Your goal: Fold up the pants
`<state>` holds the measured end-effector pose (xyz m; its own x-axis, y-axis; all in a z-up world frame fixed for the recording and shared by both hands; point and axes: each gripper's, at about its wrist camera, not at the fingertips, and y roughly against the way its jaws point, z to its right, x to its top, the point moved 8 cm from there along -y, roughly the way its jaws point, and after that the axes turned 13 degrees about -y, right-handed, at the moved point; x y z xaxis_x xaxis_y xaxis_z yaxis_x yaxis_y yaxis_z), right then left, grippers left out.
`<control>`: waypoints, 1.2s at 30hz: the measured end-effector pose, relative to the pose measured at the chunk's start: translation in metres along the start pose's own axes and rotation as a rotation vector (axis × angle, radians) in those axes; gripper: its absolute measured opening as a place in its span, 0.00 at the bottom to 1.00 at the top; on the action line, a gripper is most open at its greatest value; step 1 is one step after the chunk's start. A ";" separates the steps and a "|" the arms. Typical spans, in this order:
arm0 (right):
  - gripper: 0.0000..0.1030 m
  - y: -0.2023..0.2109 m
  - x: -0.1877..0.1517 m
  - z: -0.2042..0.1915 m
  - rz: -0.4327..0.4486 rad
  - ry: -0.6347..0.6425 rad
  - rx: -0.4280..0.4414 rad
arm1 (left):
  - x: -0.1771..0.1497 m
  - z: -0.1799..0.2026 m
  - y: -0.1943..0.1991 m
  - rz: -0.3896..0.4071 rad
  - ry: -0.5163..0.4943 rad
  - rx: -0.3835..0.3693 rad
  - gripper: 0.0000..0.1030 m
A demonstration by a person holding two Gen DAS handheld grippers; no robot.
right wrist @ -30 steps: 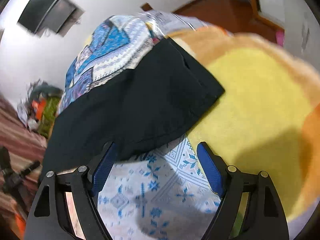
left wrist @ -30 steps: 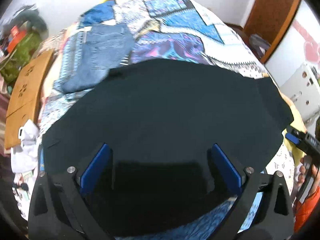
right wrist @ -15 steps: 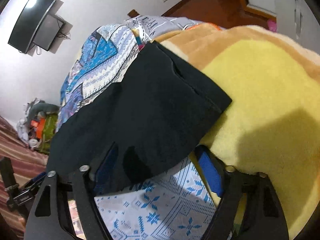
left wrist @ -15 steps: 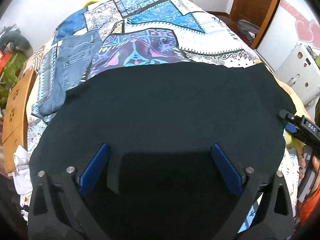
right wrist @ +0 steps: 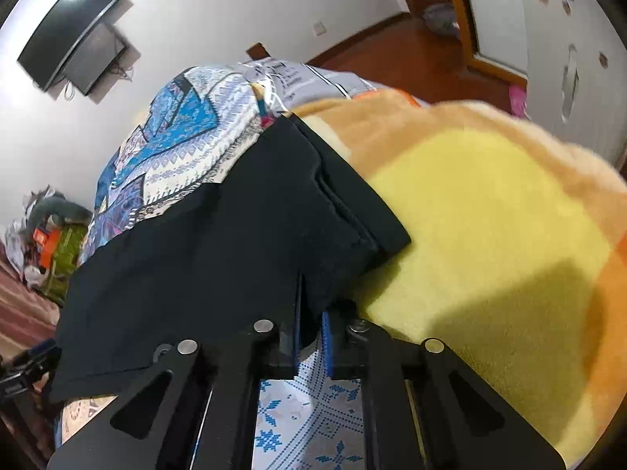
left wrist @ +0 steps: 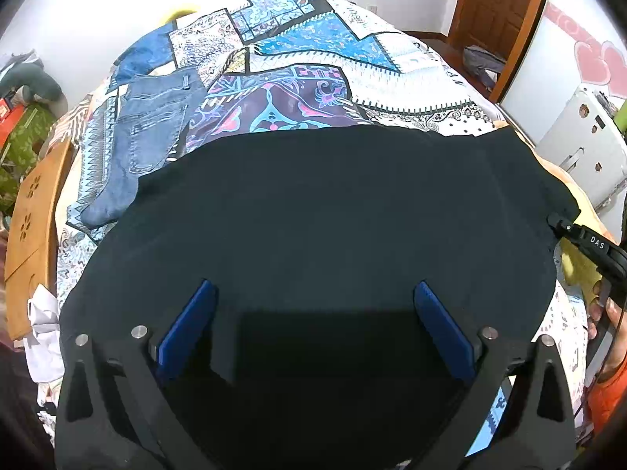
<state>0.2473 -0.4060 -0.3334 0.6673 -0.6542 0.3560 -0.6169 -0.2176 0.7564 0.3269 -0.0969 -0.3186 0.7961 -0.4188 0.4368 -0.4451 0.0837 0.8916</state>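
black pants flat on bed, right tongs pinching the near corner

materials: black pants (left wrist: 321,211), matte dark cloth with no visible wrinkles, spread as one broad sheet across the centre of the left wrist view. under them a patchwork bedspread (left wrist: 313,51) printed in blue, purple and white geometric blocks. blue jeans (left wrist: 149,133), stitched denim with a back pocket showing, lie folded at upper left of that frame, just beside the black cloth's far left edge.

left tongs (left wrist: 313,313): blue-padded fingers spread wide at lower centre, black cloth between and below them; contact with the cloth cannot be told.

right tongs (right wrist: 311,325): fingers pressed nearly together at lower centre of the right wrist view, pinching the near edge of the black pants (right wrist: 235,243). a seam and a folded hem run to the cloth's right-hand corner.

right wrist view only: fuzzy yellow-and-orange blanket (right wrist: 490,227) filling the right half, the pants' corner overlapping it; a wall-mounted screen (right wrist: 66,27) at upper left.

left wrist view only: a wooden board (left wrist: 31,227) with flower cut-outs at the left edge; the right tongs (left wrist: 584,243) seen as a black bar at the cloth's right corner.
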 end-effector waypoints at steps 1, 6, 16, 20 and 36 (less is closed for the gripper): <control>0.06 0.003 0.001 -0.002 0.006 0.011 0.001 | -0.001 -0.001 0.001 0.003 0.001 0.002 1.00; 0.04 0.026 0.014 -0.018 0.077 0.079 0.018 | -0.008 -0.011 0.010 0.014 0.024 0.015 1.00; 0.04 0.070 0.041 -0.098 0.209 0.252 0.087 | -0.021 -0.044 0.037 0.069 0.095 0.043 1.00; 0.04 0.087 0.039 -0.157 0.230 0.347 0.176 | -0.027 -0.060 0.052 0.101 0.120 0.070 1.00; 0.04 0.016 -0.142 -0.298 -0.161 0.761 0.344 | -0.102 -0.137 0.103 0.143 0.281 0.159 1.00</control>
<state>0.2669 -0.1007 -0.2079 0.7806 0.0421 0.6236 -0.5008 -0.5548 0.6643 0.2561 0.0780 -0.2544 0.7931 -0.1465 0.5913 -0.6008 -0.0278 0.7989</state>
